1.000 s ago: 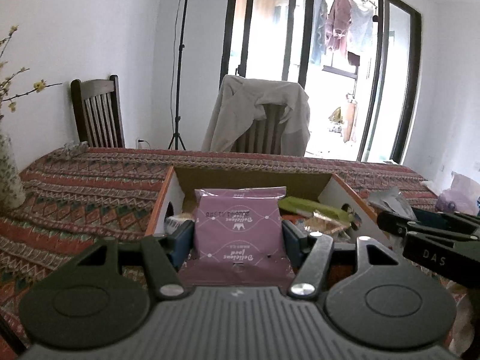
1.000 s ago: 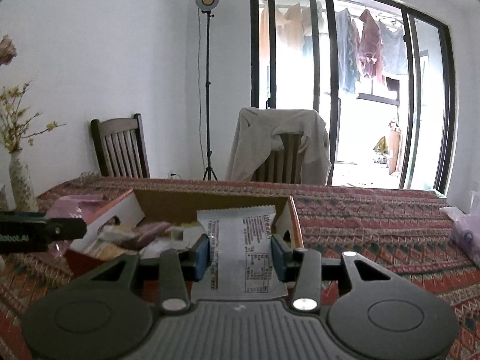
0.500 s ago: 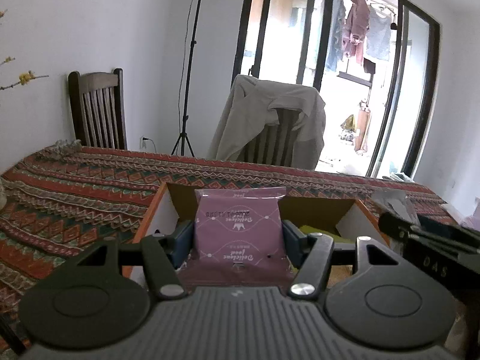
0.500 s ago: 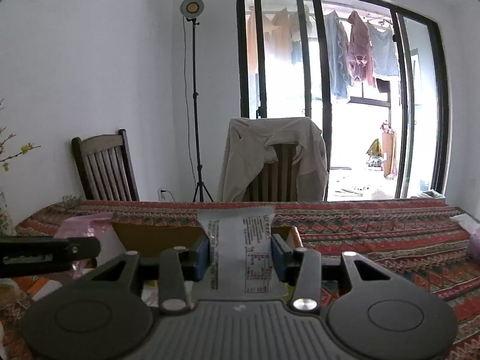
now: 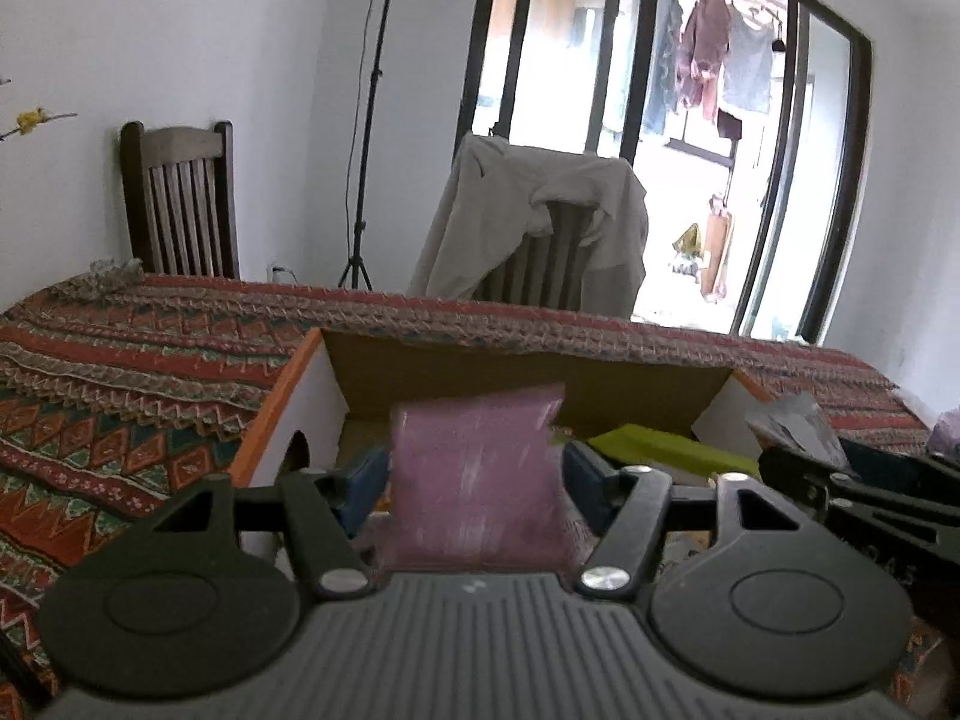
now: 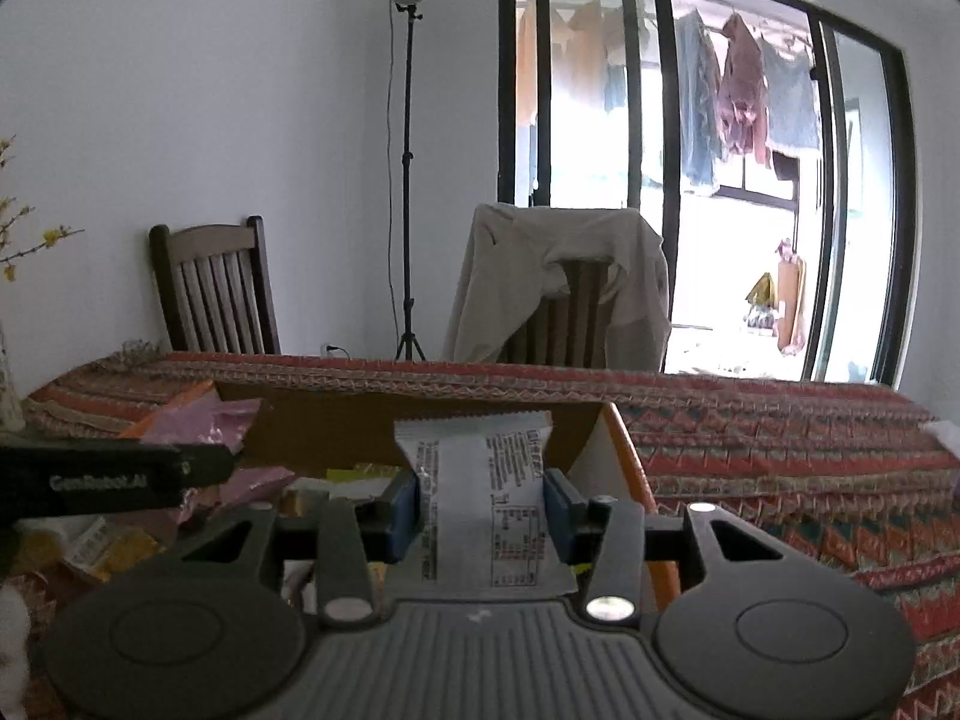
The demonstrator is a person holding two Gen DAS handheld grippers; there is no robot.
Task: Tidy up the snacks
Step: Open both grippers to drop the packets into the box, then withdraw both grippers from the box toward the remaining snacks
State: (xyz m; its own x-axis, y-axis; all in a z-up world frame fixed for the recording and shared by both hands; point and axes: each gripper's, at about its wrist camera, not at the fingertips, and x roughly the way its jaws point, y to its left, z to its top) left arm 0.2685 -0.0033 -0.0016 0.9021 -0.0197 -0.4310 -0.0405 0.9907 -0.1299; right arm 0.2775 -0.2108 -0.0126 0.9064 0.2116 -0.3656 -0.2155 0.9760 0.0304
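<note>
Left wrist view: left gripper [image 5: 477,483] jaws opening. A purple snack packet [image 5: 477,483] stands between the blue pads [image 5: 585,483]; a gap shows on the left side, while the right pad sits at the packet's edge, contact uncertain. The packet is blurred, its print unreadable. Flat, soft pouch, roughly square, standing upright with its crimped top edge up and its face to the camera. It hangs over the open cardboard box [image 5: 528,375], which has a brown inner wall, white side panels and an orange rim. A yellow-green packet [image 5: 666,444] lies flat inside the box to the right. The box stands on a woven, zigzag-patterned tablecloth [image 5: 120,396]. The right gripper's black body shows at the frame's right edge.

Right wrist view: right gripper [image 6: 480,510] jaws opening. A white snack wrapper [image 6: 483,510] stands between the pads, with the left pad just clear and the right pad at its edge. Thin, crinkled film, serrated top edge, long axis vertical, printed back panel facing the camera. It is over the box's right end, beside the orange-rimmed wall [image 6: 630,462]. Pink and yellow packets [image 6: 240,480] lie in a heap inside to the left.
</note>
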